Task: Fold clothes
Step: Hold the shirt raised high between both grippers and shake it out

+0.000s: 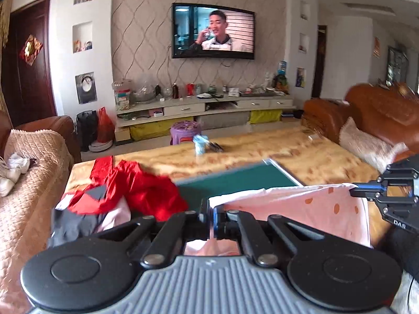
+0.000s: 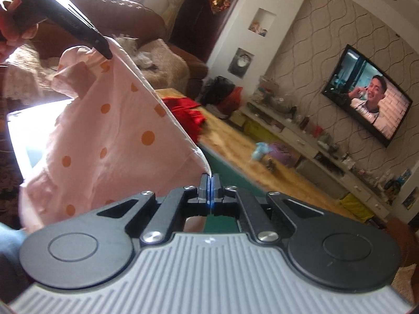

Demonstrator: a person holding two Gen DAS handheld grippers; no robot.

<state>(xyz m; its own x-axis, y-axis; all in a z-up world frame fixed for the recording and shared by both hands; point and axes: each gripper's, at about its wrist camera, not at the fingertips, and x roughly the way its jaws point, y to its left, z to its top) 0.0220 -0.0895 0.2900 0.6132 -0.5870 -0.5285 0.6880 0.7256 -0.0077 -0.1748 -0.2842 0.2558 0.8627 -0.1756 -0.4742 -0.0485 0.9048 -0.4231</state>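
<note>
While folding has barely begun, left wrist: left gripper (image 1: 211, 216) clamped on the pink dotted garment (image 1: 301, 204), held above the green mat (image 1: 235, 180); red clothes (image 1: 136, 188) heaped left of mat, unfolded | right wrist: right gripper (image 2: 210, 187) pinching the garment's other edge, mat below.

Both looking forward along own fingers (image 1: 212, 216), close above the surface (image 1: 288, 151), toward the TV (image 1: 212, 30) wall; sharing the garment (image 2: 110, 130), surface, TV.
</note>
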